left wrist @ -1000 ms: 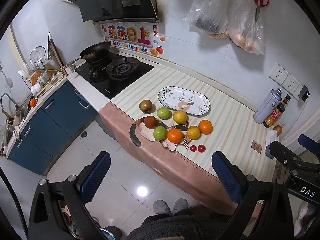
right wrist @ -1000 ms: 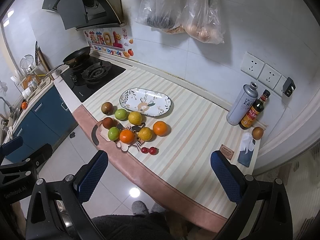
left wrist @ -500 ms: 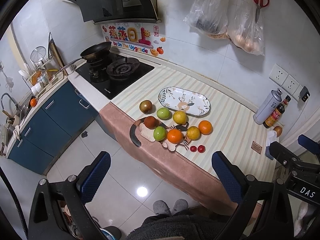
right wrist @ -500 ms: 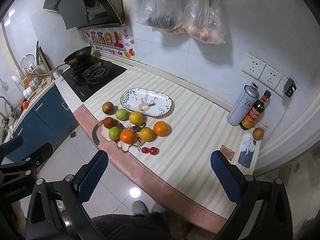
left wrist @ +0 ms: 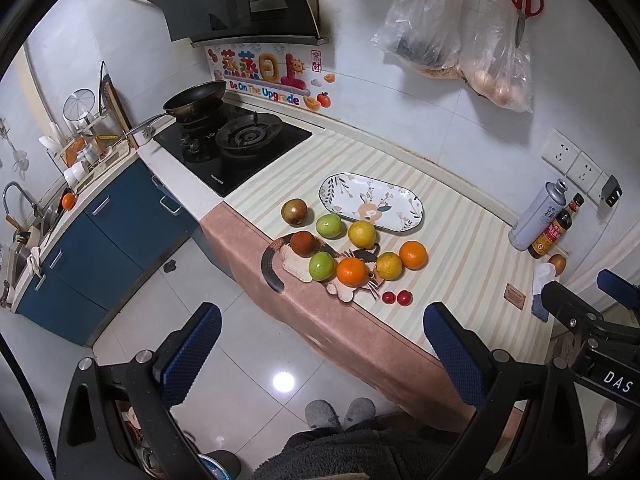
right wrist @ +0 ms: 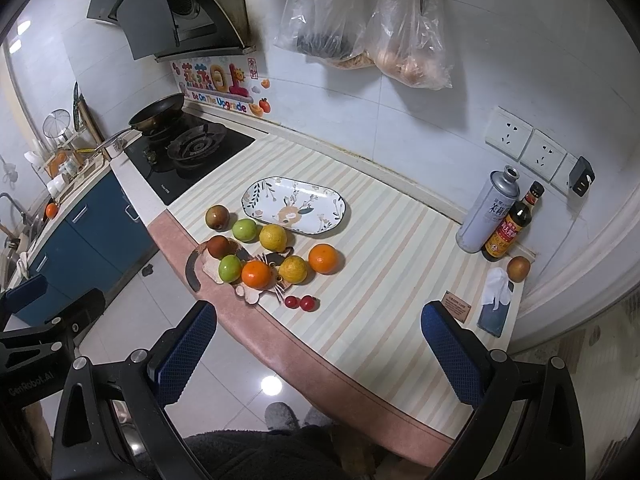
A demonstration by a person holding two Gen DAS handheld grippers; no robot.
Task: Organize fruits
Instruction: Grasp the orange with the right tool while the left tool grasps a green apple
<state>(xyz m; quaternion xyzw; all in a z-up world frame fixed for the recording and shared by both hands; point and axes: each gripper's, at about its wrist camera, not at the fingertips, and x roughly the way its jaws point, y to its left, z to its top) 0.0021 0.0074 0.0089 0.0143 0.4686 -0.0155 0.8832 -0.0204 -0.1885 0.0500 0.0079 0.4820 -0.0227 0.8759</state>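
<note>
Both grippers are spread wide and hold nothing. The left gripper [left wrist: 322, 354] and the right gripper [right wrist: 318, 352] hang high above the floor, well apart from the counter [right wrist: 400, 240]. The fruits [right wrist: 276, 254] sit in a bunch near the counter's front edge, some on a cat-shaped mat [right wrist: 208, 264]. The flowery plate [right wrist: 294, 205] lies just behind them, bare.
</note>
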